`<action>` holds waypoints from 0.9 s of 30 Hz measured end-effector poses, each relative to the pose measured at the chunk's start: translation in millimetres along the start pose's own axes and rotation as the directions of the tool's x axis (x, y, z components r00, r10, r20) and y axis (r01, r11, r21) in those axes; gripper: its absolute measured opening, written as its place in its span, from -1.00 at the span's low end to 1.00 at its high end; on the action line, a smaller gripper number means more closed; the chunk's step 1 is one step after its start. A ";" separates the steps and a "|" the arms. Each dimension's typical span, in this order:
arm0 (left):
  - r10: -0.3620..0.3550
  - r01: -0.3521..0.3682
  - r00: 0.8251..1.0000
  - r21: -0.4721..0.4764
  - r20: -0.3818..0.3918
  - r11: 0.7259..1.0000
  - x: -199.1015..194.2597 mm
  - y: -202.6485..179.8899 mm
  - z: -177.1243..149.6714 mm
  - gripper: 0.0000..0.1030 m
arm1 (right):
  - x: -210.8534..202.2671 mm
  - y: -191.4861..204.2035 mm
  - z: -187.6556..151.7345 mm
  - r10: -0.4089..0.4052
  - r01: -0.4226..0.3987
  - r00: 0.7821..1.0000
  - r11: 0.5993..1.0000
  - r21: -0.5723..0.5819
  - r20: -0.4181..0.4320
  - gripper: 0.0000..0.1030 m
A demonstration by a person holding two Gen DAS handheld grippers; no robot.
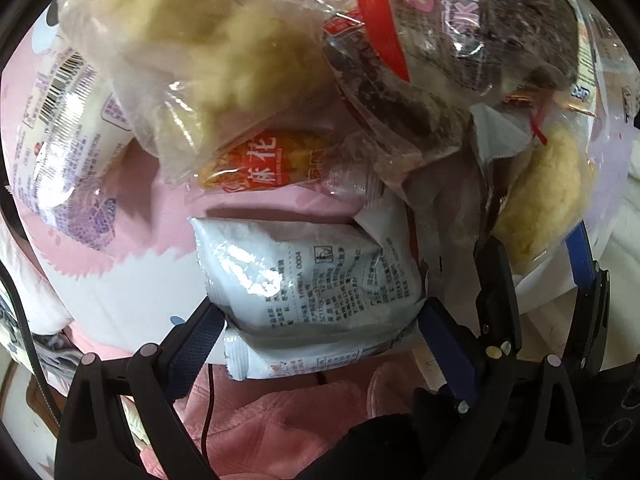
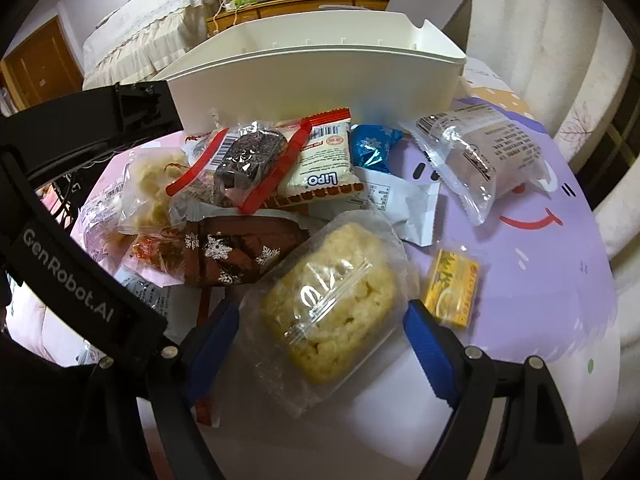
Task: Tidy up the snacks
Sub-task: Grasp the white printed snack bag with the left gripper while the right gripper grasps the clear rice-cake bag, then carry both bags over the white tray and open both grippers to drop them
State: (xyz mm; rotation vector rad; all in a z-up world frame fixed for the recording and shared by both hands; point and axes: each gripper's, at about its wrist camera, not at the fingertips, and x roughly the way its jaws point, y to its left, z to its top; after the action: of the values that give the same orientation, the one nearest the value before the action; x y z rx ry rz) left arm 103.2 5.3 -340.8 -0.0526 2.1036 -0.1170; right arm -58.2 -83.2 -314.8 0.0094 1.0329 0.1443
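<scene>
A pile of wrapped snacks lies on a pink and purple cloth. In the left wrist view my left gripper (image 1: 322, 320) has its blue pads on both sides of a white printed snack packet (image 1: 312, 276) and is shut on it. In the right wrist view my right gripper (image 2: 322, 332) is open, its pads on either side of a clear-wrapped puffed rice cake (image 2: 328, 312) and apart from it. The same cake shows in the left wrist view (image 1: 544, 196) with the right gripper's fingers (image 1: 500, 292) beside it. A white bin (image 2: 320, 76) stands behind the pile.
The pile holds a Lipo biscuit pack (image 2: 320, 164), a brown snowflake-print pack (image 2: 240, 256), a blue pack (image 2: 376, 146), a dark cake with a red strip (image 2: 248, 156) and a clear pack (image 2: 476, 152). A small yellow pack (image 2: 452, 288) lies to the right. The left gripper's body (image 2: 80, 272) is at the left.
</scene>
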 end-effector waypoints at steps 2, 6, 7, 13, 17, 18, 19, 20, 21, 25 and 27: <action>-0.010 0.010 1.000 -0.015 -0.006 1.000 12.6 7.0 -1.9 0.85 | 1.9 0.0 0.4 0.005 -0.005 1.000 1.000 -0.017 0.002 0.65; -0.035 0.034 0.999 -0.052 -0.016 0.998 23.7 18.2 -3.5 0.79 | 4.7 1.1 1.0 0.010 -0.009 1.000 0.999 -0.040 0.010 0.65; -0.037 0.036 0.999 -0.057 -0.016 0.998 26.0 20.0 -3.7 0.76 | 5.3 -0.1 1.5 0.011 -0.010 1.000 0.999 -0.045 0.012 0.65; -0.046 0.045 0.999 -0.069 -0.008 0.997 40.4 23.4 -9.9 0.60 | 5.4 -1.2 0.8 0.000 0.001 1.000 0.998 -0.060 0.021 0.46; -0.058 0.058 0.998 -0.069 0.002 0.996 38.1 23.2 -5.1 0.46 | 5.2 -1.4 1.3 0.006 -0.005 1.000 0.998 -0.065 0.015 0.37; -0.060 0.060 0.998 -0.070 0.004 0.996 36.4 18.0 -8.1 0.44 | 5.2 -1.2 1.9 0.005 -0.004 1.000 0.998 -0.066 0.014 0.37; -0.064 0.064 0.998 -0.072 0.010 0.995 37.3 19.7 -10.1 0.40 | 4.8 -0.7 1.8 0.004 -0.004 1.000 0.998 -0.065 0.012 0.37; -0.067 0.068 0.998 -0.071 0.013 0.995 37.6 24.0 -12.2 0.37 | 4.4 -0.4 1.8 0.004 -0.003 1.000 0.998 -0.063 0.009 0.36; -0.068 0.069 0.998 -0.071 0.017 0.995 38.7 26.8 -14.7 0.36 | 4.4 -0.2 1.9 0.000 0.000 1.000 0.998 -0.063 0.012 0.36; -0.056 0.059 0.998 -0.080 0.030 0.995 32.1 33.4 -34.8 0.33 | 1.6 -0.2 -1.0 -0.004 0.004 1.000 0.999 -0.042 0.001 0.36; -0.055 0.059 0.998 -0.086 0.039 0.995 29.7 35.5 -39.9 0.32 | -0.5 -0.7 -3.8 -0.006 0.005 1.000 1.000 -0.029 -0.006 0.36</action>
State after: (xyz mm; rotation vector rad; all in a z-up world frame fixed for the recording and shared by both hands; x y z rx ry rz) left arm 54.1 40.6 -349.7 -0.1663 2.0702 -0.0579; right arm -61.7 -84.2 -316.3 -0.0197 1.0366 0.1541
